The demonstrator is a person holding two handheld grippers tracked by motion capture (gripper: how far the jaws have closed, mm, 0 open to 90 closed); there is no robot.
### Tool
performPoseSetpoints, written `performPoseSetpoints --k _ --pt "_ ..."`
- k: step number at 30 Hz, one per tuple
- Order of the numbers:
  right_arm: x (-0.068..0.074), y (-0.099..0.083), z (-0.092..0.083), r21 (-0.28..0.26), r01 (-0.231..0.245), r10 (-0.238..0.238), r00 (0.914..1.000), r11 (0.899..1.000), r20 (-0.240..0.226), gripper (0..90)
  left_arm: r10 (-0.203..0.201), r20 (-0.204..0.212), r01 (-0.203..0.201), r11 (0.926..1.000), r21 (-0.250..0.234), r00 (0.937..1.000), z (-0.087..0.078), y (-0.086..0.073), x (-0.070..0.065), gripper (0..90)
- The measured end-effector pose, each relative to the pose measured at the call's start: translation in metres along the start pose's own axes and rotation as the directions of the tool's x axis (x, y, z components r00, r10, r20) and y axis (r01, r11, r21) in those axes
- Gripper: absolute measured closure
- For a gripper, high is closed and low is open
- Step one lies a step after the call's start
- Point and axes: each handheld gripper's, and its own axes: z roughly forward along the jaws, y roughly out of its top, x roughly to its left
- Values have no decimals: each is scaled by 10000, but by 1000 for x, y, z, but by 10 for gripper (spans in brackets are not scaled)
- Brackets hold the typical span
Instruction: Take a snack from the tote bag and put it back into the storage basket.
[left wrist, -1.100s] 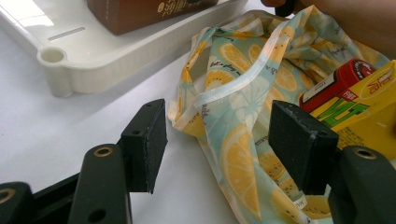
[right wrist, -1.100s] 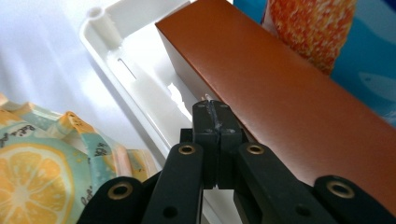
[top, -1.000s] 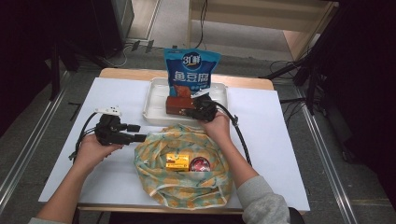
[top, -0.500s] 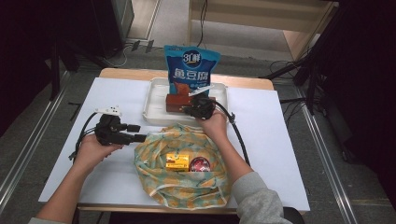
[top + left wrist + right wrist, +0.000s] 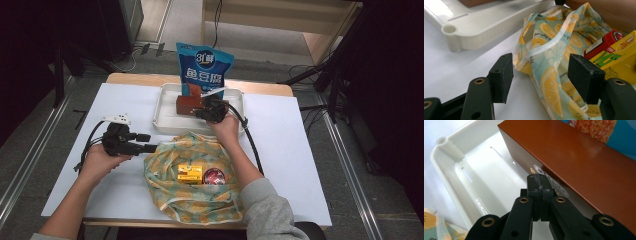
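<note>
Right tool (image 5: 540, 185) pinched closed against brown box (image 5: 189, 104) in white tray (image 5: 162, 117), left tool (image 5: 541, 75) wide beside lemon-print bag (image 5: 165, 165) holding yellow carton (image 5: 190, 173)

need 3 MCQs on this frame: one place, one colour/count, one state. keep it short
1. Where is the brown box?
A. in the white tray
B. inside the lemon-print bag
C. on the floor

2. What colour is the snack pouch standing behind the tray?
A. green
B. blue
C. black

3. How do the jaws of the right gripper stand?
A. wide open
B. clamped around the bag's handle
C. shut, with nothing between them

Answers:
1. A: the high view shows the box lying within the tray's rim.
2. B: the pouch's front is blue with white lettering.
3. C: in the right gripper view the two pads meet, tips by the box's side.
</note>
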Motion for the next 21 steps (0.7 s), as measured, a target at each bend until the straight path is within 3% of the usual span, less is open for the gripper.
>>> performPoseSetpoints --k 12,16,21 --pt "9 0 -19 -269 254 -269 9980 9993 -580 866 167 -10 -167 9999 23 9999 0 2 -6 383" --pt "14 1 -26 -275 183 -210 9949 9995 -991 797 195 14 -195 9998 -34 9998 -1 3 -8 387" --pt "18 0 -36 -484 194 -246 9938 9986 -1088 713 288 96 -289 9996 70 9995 -2 5 -13 391"
